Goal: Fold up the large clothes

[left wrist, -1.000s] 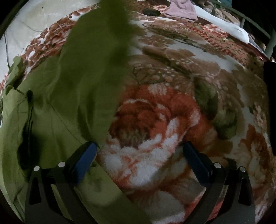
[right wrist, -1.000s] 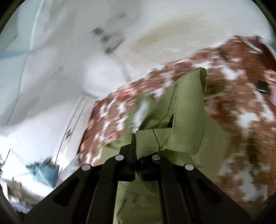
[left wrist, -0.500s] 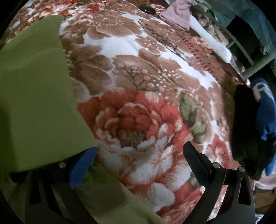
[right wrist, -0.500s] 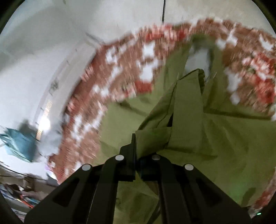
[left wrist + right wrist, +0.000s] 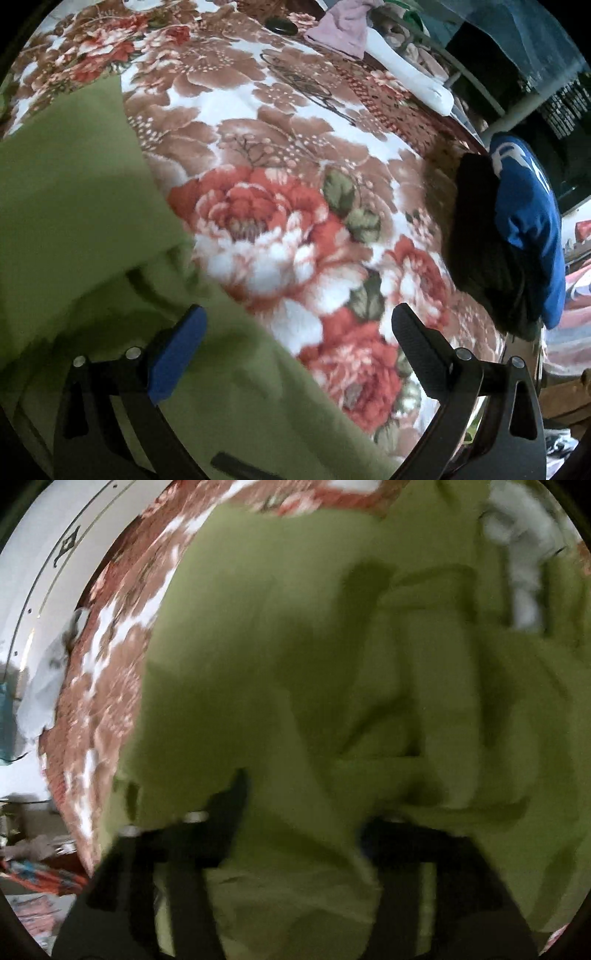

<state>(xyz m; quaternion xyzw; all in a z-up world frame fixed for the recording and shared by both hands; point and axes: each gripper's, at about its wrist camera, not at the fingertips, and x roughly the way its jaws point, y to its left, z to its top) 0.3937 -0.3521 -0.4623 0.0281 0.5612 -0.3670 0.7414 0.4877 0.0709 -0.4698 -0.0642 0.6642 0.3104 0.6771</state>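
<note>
- Left gripper (image 5: 295,332), bottom of the left wrist view: fingers (image 5: 177,350) wide apart and clamped on nothing. The olive-green garment (image 5: 74,206) passes under the blue-padded finger at lower left.
- Right gripper (image 5: 299,812), bottom of the right wrist view: fingers are opening. Blurred green cloth lies between and over them, apparently no longer pinched.
- The garment lies on the bed's floral blanket (image 5: 277,206), filling the left half of the left view and nearly all of the right view, with a folded flap on top.
- Handling, as a judgement: thin, soft and light, it will sag and crease freely. Best taken at a hem or corner of the folded edge, one gripper at each end, to keep the layers aligned.
- Farther off, at the right edge of the left view: a dark garment (image 5: 480,236) and a blue one (image 5: 528,221). A pink cloth (image 5: 343,29) lies at the top.
- A second ago the right gripper was shut on a raised bunch of cloth. Now that cloth is down on the garment.
- The left view now takes in more of the blanket's far side.
</note>
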